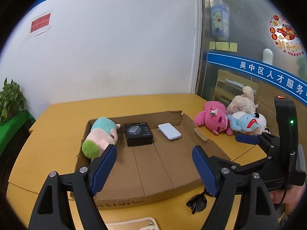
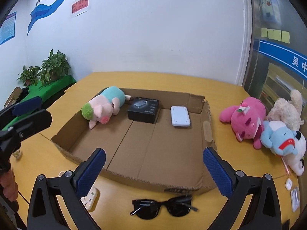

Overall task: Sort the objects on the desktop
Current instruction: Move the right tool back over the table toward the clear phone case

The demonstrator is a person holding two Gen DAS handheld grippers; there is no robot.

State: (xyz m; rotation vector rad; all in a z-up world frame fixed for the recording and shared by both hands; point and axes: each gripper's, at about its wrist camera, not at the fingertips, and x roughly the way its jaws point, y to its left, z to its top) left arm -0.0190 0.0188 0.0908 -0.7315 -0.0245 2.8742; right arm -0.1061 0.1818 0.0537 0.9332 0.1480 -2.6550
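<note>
1. Between the blue pads of the left gripper [image 1: 154, 167] there is only air: its jaws stand wide and empty over the near left part of the cardboard tray [image 2: 134, 180]. The right gripper [image 2: 154, 169] also has wide, empty jaws, above the tray's near wall.
2. Inside the tray, along the far side, lie a pig plush [image 2: 103, 106] at the left, a black box [image 2: 144, 109] in the middle and a white device [image 2: 180, 116] to the right.
3. Unsorted things lie outside: black sunglasses [image 2: 163, 207] on the bench [image 2: 239, 163] just near the tray, and at the right a pink plush [image 2: 243, 118], a blue plush [image 2: 278, 136] and a cream plush [image 2: 285, 105] in a touching heap.
4. The sunglasses look like the closest next pick; I would come straight down on the bridge, not a folded arm, and keep clear of the tray wall.
5. The bench is yellow wood-look laminate; behind it are a white wall, potted plants [image 2: 48, 69] at the far left and a glass partition at the right.
</note>
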